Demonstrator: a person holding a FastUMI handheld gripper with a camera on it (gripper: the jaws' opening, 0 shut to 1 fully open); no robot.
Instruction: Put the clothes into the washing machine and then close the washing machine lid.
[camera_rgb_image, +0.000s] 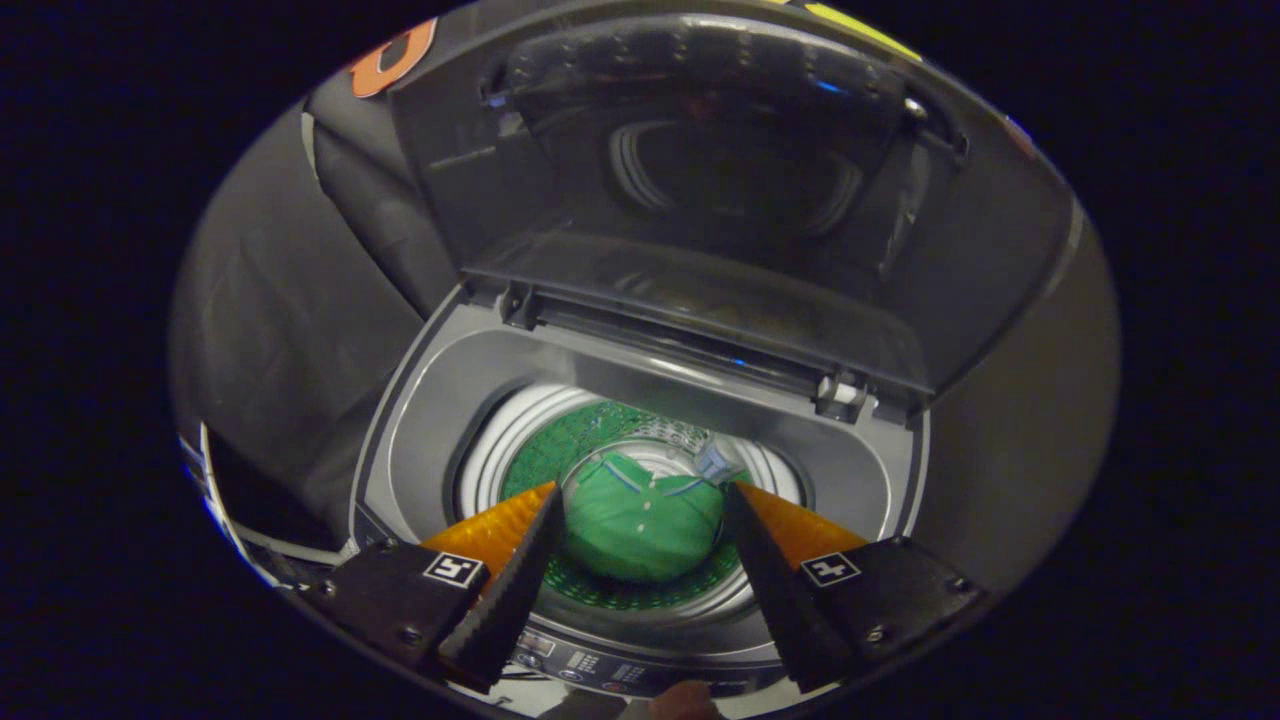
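Observation:
A grey top-loading washing machine stands below me with its lid raised upright at the back. A green garment with a collar and small buttons lies at the bottom of the drum. My gripper hovers above the drum's mouth, open, its two orange-and-black fingers apart on either side of the garment as seen from above. Nothing is held between them. The garment lies well below the fingertips, inside the drum.
The machine's control panel runs along the front edge just under my fingers. The lid's hinges sit at the back of the opening. Black cloth walls close in on both sides. A fingertip of a person's hand shows beneath the gripper.

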